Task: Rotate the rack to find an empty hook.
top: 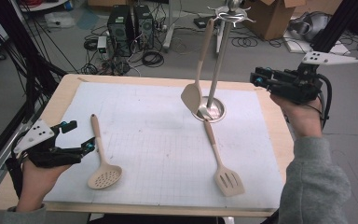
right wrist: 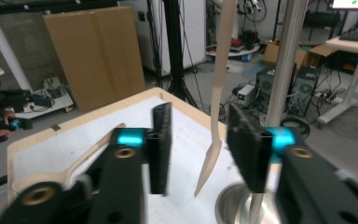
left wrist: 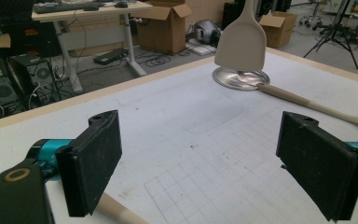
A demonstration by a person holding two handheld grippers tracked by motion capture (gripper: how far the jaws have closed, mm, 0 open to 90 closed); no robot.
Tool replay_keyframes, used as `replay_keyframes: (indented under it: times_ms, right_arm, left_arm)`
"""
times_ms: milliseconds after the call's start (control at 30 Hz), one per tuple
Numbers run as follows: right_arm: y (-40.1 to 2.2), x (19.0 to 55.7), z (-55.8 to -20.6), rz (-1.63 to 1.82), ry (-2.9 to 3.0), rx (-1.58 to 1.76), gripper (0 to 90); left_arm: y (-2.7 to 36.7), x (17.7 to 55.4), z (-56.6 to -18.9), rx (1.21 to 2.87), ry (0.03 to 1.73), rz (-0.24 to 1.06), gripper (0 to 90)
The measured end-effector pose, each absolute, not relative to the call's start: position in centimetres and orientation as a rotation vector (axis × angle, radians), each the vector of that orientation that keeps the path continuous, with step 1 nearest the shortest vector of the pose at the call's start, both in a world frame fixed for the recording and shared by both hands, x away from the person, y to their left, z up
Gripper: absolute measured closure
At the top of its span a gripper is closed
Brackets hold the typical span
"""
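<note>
A beige solid spatula (top: 192, 97) hangs from a metal stand (top: 221, 51) whose round base (top: 209, 109) sits at the back right of the white mat. A slotted turner (top: 228, 182) lies in front of the base. A skimmer spoon (top: 105, 176) lies at the front left. My left gripper (top: 80, 135) rests low at the left edge, open, just left of the skimmer's handle (left wrist: 121, 212). My right gripper (top: 257, 78) is raised to the right of the stand, open with a narrow gap. The hanging spatula (right wrist: 212, 158) shows beyond that gap, clear of the pads.
The white gridded mat (top: 158, 140) covers a wooden table (top: 279, 126). Beyond the far edge are computer towers (top: 130, 23), loose cables and cardboard boxes (top: 272, 16) on the floor. Black frame posts (top: 9, 56) stand at the left. The stand's pole (right wrist: 284, 56) rises close to my right gripper.
</note>
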State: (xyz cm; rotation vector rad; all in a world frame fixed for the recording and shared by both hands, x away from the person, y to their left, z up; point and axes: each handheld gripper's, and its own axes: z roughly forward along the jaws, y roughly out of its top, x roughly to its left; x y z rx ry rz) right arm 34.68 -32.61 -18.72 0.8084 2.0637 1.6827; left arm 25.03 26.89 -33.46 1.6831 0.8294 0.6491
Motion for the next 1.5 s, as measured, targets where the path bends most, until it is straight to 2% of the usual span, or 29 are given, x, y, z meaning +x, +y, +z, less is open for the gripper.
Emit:
replay_keyframes:
  times_ms: [367, 867, 1500]
  right_arm:
    - [-32.5, 38.0, -16.9, 1.620, 2.067, 0.787, 88.8]
    - [-33.7, 42.3, -15.8, 1.558, 2.032, 0.777, 89.6]
    - [-34.8, 45.5, -13.9, 1.565, 1.978, 0.790, 89.6]
  left_arm:
    - [27.7, 25.0, -33.7, 1.683, 0.851, 0.652, 14.5]
    - [26.2, 25.4, -33.1, 1.719, 0.804, 0.631, 14.5]
    - [25.6, 26.5, -33.1, 1.721, 0.794, 0.593, 14.5]
